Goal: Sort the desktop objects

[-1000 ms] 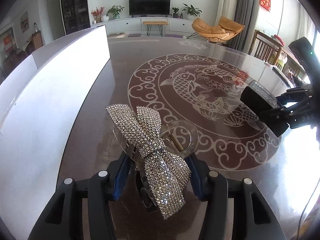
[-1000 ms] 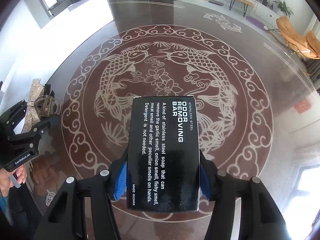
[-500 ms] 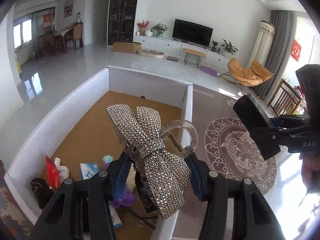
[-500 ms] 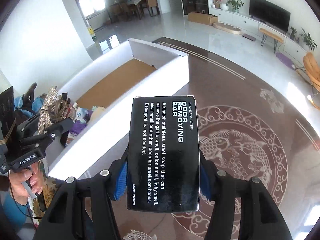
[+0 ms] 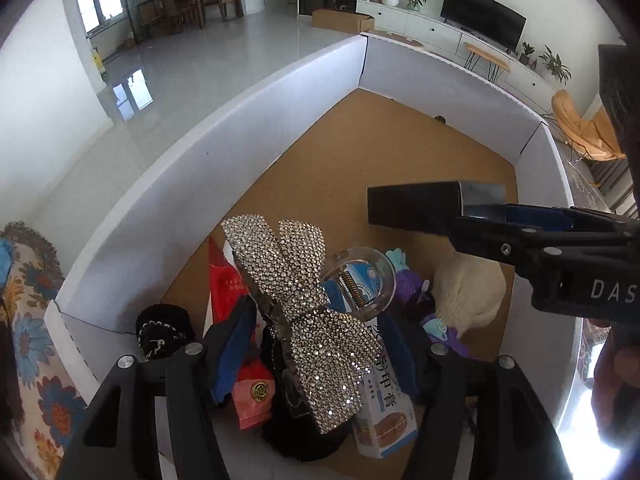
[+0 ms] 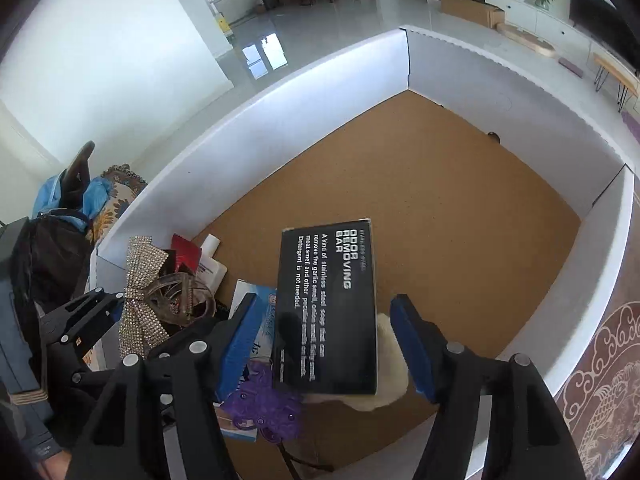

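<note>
My left gripper (image 5: pixel 316 340) is shut on a rhinestone bow hair clip (image 5: pixel 304 300) and holds it over the near end of a white-walled box with a brown floor (image 5: pixel 360 152). The clip also shows in the right wrist view (image 6: pixel 144 296). My right gripper (image 6: pixel 324 332) has its jaws spread wide, and the black odor-removing-bar box (image 6: pixel 328 308) sits loose between them, tilted, touching neither blue pad, over the same box. In the left wrist view the black box (image 5: pixel 416 208) sticks out from the right gripper.
The box's near end holds a red packet (image 5: pixel 228 284), a blue-and-white carton (image 5: pixel 384 420), a purple toy (image 6: pixel 264 404), a cream fluffy item (image 5: pixel 472 292) and a black round item (image 5: pixel 164 328). Its far brown floor (image 6: pixel 420 184) is bare. The patterned tabletop (image 6: pixel 600 380) lies right.
Both grippers have moved left from over the table to above the box. The right jaws have spread apart and the black box has come loose and tilted. The left gripper keeps the clip.
</note>
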`<state>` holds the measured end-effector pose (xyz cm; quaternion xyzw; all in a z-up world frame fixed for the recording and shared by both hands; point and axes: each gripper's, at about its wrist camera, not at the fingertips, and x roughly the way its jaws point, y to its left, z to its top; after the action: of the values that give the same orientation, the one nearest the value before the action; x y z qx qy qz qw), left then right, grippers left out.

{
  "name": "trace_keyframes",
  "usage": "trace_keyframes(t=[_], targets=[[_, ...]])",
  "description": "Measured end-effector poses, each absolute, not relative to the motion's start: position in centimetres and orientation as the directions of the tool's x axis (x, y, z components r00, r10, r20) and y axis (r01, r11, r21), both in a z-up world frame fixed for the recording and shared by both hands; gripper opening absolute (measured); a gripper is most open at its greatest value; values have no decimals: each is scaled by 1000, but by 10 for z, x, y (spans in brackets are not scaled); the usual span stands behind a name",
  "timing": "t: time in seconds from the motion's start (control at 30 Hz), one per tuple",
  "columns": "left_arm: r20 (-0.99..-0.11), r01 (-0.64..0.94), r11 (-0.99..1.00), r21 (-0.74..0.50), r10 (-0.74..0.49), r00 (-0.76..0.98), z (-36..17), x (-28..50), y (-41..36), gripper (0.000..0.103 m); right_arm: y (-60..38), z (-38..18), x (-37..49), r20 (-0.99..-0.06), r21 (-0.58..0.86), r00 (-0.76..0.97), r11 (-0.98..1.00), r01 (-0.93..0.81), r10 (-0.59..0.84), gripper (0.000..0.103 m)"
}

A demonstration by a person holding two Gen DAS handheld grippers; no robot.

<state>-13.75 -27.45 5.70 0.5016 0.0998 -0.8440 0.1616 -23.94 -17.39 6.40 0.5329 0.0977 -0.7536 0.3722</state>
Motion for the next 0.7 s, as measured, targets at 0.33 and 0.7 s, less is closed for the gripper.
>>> trace_keyframes(t=[0.33, 0.7], targets=[[-713, 473, -878, -71, -287, -640, 111, -104, -258, 103, -126, 114, -212, -844, 93, -326, -715, 693, -426, 103], [-673, 571, -810, 133, -497, -548, 112, -74, -243, 103, -94, 130, -198, -839, 65, -376, -759, 648, -394, 103]])
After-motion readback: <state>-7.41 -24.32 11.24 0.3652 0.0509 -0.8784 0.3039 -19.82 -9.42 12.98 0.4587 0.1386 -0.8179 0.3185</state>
